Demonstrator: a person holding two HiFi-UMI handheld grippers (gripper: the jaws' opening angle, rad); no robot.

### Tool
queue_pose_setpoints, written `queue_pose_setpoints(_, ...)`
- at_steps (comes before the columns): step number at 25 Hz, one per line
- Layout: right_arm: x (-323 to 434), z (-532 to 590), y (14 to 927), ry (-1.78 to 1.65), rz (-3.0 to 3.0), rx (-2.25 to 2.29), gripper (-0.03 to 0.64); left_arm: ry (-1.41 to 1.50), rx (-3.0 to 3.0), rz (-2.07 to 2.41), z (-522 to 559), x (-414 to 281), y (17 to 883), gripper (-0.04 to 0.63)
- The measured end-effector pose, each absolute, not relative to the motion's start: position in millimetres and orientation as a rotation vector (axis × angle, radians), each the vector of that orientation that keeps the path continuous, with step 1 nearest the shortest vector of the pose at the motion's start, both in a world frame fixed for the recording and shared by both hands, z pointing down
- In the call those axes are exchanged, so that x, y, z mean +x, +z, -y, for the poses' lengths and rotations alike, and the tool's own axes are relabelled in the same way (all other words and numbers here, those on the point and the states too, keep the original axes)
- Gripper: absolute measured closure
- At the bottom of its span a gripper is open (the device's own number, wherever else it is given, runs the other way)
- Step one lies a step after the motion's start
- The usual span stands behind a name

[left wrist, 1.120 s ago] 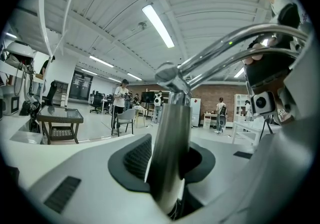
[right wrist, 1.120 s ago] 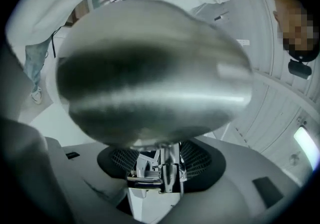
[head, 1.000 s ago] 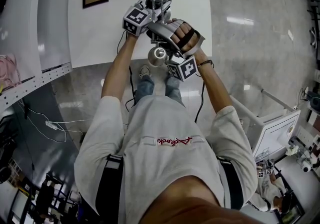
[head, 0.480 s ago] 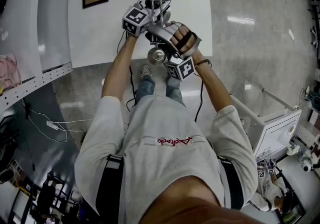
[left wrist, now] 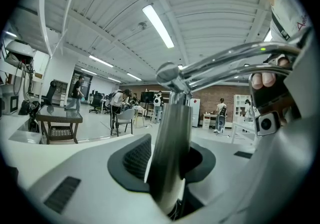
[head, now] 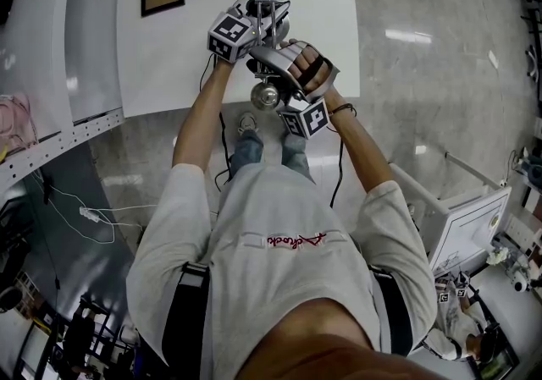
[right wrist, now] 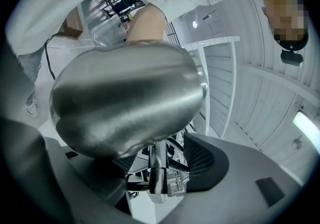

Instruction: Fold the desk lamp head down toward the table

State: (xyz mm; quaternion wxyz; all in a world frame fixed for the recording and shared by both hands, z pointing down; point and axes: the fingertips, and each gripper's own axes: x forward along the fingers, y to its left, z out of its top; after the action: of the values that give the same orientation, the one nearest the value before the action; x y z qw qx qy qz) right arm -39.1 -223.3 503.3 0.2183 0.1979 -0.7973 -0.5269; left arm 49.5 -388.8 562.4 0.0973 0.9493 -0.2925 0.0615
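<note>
Looks mid-fold: left gripper [head: 258,14] clamps the lamp post [left wrist: 174,118]. Right gripper [right wrist: 150,168] jaws, just opening, loosely straddle the lamp head [right wrist: 125,98]. Next likely needs a regrip and a downward push.

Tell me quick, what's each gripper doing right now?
Left gripper: closed on the lamp post.
Right gripper: open, jaws have just been opening, lamp head between them.

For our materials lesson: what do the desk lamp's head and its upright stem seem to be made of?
Lamp head: probably metal with a brushed satin finish; it shows fine streaks and soft, blurred highlights.
Lamp stem: probably steel, with a shinier, chrome-like polish; sharp bright reflections run along its length.
</note>
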Motion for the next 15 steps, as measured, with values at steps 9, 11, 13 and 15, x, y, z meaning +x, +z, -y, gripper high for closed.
queue_pose_setpoints(9, -19.4, 227.2, 501.4, -1.364, 2.195, 0.634, 0.334, 0.195, 2.807, 0.939, 382.7, 29.0, 562.7, 0.382)
queue_pose_setpoints(11, -11.5, 225.3, 504.2, -1.327, 2.193, 0.660, 0.334, 0.196, 2.807, 0.945, 378.5, 23.1, 562.6, 0.380)
queue_pose_setpoints(13, -0.9, 221.8, 508.9, -1.286, 2.187, 0.685, 0.334, 0.198, 2.806, 0.952, 372.5, 17.6, 562.6, 0.380)
queue_pose_setpoints(15, 10.2, 219.2, 513.3, -1.237, 2.187, 0.720, 0.334, 0.203, 2.809, 0.968, 366.4, 10.0, 561.8, 0.380)
